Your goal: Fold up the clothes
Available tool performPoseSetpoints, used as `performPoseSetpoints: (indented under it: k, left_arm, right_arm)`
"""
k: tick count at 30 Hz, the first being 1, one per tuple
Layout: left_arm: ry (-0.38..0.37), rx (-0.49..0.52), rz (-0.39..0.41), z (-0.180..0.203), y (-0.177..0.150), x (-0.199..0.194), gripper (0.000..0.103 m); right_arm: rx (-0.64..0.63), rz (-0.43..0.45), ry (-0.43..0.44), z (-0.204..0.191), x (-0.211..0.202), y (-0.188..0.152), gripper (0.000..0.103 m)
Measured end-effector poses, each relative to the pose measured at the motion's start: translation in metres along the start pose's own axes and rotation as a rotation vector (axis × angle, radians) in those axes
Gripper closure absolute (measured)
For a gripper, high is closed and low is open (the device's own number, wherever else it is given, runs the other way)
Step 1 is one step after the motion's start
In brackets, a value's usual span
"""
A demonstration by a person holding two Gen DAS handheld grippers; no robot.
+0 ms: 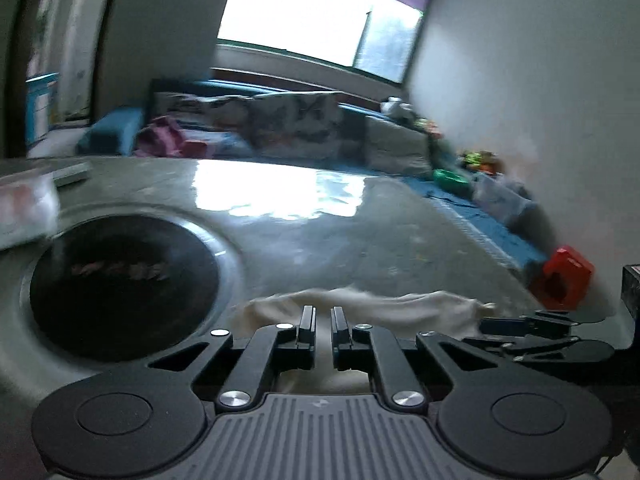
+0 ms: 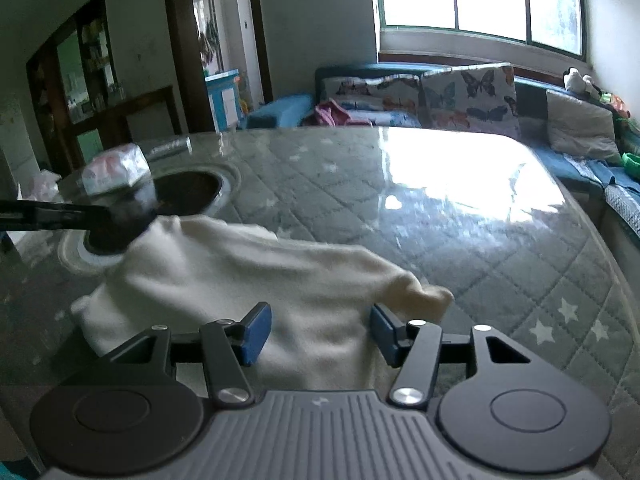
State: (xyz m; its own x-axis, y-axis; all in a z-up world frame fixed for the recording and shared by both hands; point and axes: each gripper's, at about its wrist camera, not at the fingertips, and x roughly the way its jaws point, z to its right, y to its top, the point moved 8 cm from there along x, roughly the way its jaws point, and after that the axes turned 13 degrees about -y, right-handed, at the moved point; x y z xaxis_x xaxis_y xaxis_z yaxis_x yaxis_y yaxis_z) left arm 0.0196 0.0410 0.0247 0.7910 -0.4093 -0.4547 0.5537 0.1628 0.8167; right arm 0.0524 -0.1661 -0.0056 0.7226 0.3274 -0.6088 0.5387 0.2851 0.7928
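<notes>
The cloth (image 2: 256, 280), cream and rumpled, is lying on the bench's (image 2: 460, 208) near left, stretching left to right. Only the right view is showing its lifted far-left corner, pinched in the closed left gripper (image 1: 322, 318). The right gripper (image 2: 318, 330) is hovering open over the near edge. A black bowl (image 1: 124, 280) is sitting beyond; contents unclear.

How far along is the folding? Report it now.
Done: no fold shows yet; the cream garment lies rumpled on the table. In hand: the left gripper is shut on one corner, tenting it up; the right gripper is open, astride the near edge. Left: every fold.
</notes>
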Motion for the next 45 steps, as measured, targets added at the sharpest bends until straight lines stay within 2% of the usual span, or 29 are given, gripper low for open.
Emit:
performPoseSetpoints:
  k: [4, 7, 8, 12, 16, 20, 21, 24, 27, 31, 33, 36, 39, 42, 45]
  left_arm:
    - [0.044, -0.004, -0.070, -0.018, -0.016, 0.031, 0.093]
    - [0.083, -0.026, -0.085, -0.039, -0.029, 0.032, 0.093]
    - [0.083, -0.033, -0.086, -0.042, -0.030, 0.030, 0.090]
    - [0.080, -0.036, -0.086, -0.043, -0.025, 0.024, 0.091]
    - [0.016, -0.001, -0.072, -0.023, -0.006, 0.036, 0.091]
    - [-0.041, 0.011, -0.084, -0.011, 0.005, 0.064, 0.091]
    - [-0.043, 0.008, -0.092, -0.011, 0.006, 0.072, 0.091]
    - [-0.008, -0.025, -0.124, -0.025, 0.000, 0.090, 0.091]
    - [0.001, -0.055, -0.126, -0.035, -0.003, 0.094, 0.090]
    - [-0.001, -0.051, -0.119, -0.035, -0.004, 0.091, 0.090]
    - [-0.002, -0.056, -0.112, -0.035, -0.004, 0.092, 0.090]
    - [-0.002, -0.049, -0.104, -0.035, -0.006, 0.091, 0.089]
    - [-0.001, -0.051, -0.108, -0.035, -0.005, 0.090, 0.089]
    - [0.005, -0.050, -0.106, -0.035, -0.004, 0.090, 0.089]
    - [0.015, -0.032, -0.100, -0.034, -0.004, 0.091, 0.088]
  right_arm:
    - [-0.035, -0.001, 0.018, -0.011, 0.001, -0.003, 0.048]
    - [-0.067, -0.022, 0.015, -0.013, 0.006, -0.012, 0.048]
    - [-0.068, -0.026, 0.021, -0.012, 0.006, -0.013, 0.048]
    - [-0.058, -0.018, 0.037, -0.009, 0.004, 0.002, 0.050]
    - [-0.029, 0.013, 0.046, -0.005, 0.006, 0.021, 0.050]
    - [-0.005, 0.005, 0.068, -0.005, 0.027, 0.031, 0.059]
    - [-0.001, -0.008, 0.071, -0.006, 0.034, 0.031, 0.064]
    - [0.025, -0.050, 0.069, -0.003, 0.052, 0.027, 0.066]
    - [0.041, -0.048, 0.066, 0.001, 0.057, 0.025, 0.067]
    - [0.021, -0.003, 0.044, 0.006, 0.031, 0.025, 0.067]
    - [0.023, -0.009, 0.037, 0.011, 0.021, 0.018, 0.067]
    - [0.029, -0.045, -0.023, 0.025, 0.022, 0.002, 0.067]
    - [0.094, -0.046, -0.030, 0.039, 0.019, -0.002, 0.067]
    - [0.108, -0.009, -0.070, 0.050, 0.012, 0.005, 0.066]
    - [0.102, -0.021, -0.091, 0.054, 0.020, 0.008, 0.066]
